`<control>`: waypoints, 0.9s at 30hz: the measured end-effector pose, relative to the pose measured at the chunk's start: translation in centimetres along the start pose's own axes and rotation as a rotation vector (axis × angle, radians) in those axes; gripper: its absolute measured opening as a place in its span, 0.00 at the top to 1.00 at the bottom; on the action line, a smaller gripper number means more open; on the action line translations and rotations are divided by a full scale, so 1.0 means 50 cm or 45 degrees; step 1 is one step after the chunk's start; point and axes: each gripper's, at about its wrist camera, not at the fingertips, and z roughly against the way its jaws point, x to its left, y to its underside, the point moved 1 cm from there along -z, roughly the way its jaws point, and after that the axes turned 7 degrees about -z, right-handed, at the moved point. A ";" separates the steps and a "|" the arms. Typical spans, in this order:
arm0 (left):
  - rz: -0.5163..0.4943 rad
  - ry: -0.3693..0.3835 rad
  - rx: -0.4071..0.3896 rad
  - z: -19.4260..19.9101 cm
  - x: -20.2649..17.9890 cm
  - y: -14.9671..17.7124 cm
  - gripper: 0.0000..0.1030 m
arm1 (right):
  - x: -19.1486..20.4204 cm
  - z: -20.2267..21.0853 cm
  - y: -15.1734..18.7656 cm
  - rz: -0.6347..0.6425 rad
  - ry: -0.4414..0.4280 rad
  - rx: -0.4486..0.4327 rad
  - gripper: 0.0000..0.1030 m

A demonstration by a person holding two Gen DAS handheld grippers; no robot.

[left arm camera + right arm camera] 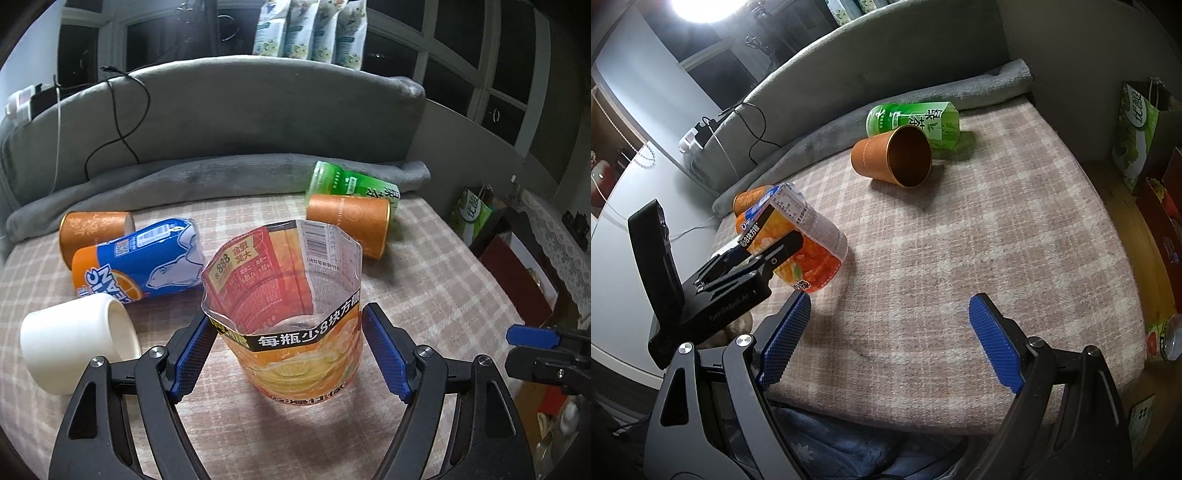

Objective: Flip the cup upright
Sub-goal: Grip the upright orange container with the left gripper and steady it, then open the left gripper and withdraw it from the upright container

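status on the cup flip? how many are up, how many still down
Done: one. The cut orange bottle cup stands upright, mouth up. In hand: the left gripper brackets it, fingers apparently just off its sides. The right gripper is open, holding nothing. Left: five on their sides, namely the white cup, blue bottle cup, left orange paper cup, right orange paper cup and green tea bottle cup.

A cut-open drink cup [295, 332] stands upright at the centre of a checked blanket [424, 295], between the spread fingers of the left gripper [288, 354]. At 9 o'clock a mug [70, 350] lies on its side; at 10 o'clock, a polar-bear cup [147, 262] lies before a paper cup [92, 229]. At 1 o'clock another paper cup [347, 221] lies before a tea cup [351, 184]. The right gripper [886, 339] hovers at 3 o'clock.
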 end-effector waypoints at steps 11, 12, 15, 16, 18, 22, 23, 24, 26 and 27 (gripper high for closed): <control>-0.059 0.030 -0.012 0.001 -0.026 0.004 0.23 | -0.001 0.007 0.002 -0.004 0.001 -0.014 0.13; -0.064 0.031 -0.012 0.001 -0.028 0.004 0.22 | -0.001 0.007 0.002 -0.003 0.001 -0.015 0.13; -0.066 0.085 0.019 -0.002 -0.031 0.004 0.22 | 0.000 0.008 0.002 0.000 -0.001 -0.019 0.13; -0.059 0.105 0.031 -0.004 -0.032 0.004 0.22 | 0.001 0.008 0.002 0.002 -0.001 -0.023 0.13; -0.057 0.117 0.041 -0.003 -0.034 0.006 0.22 | 0.006 0.010 0.002 0.015 0.008 -0.037 0.13; -0.059 0.140 0.045 0.008 -0.036 0.010 0.22 | 0.022 0.019 0.005 0.062 0.027 -0.082 0.13; -0.056 0.148 0.046 0.013 -0.034 0.011 0.22 | 0.027 0.021 0.004 0.071 0.029 -0.094 0.13; -0.050 0.157 0.047 0.019 -0.032 0.013 0.22 | 0.033 0.023 0.003 0.083 0.035 -0.109 0.13; -0.052 0.169 0.045 0.030 -0.030 0.015 0.22 | 0.042 0.026 0.000 0.101 0.045 -0.129 0.12; -0.057 0.170 0.042 0.036 -0.029 0.017 0.22 | 0.049 0.028 -0.002 0.116 0.051 -0.140 0.12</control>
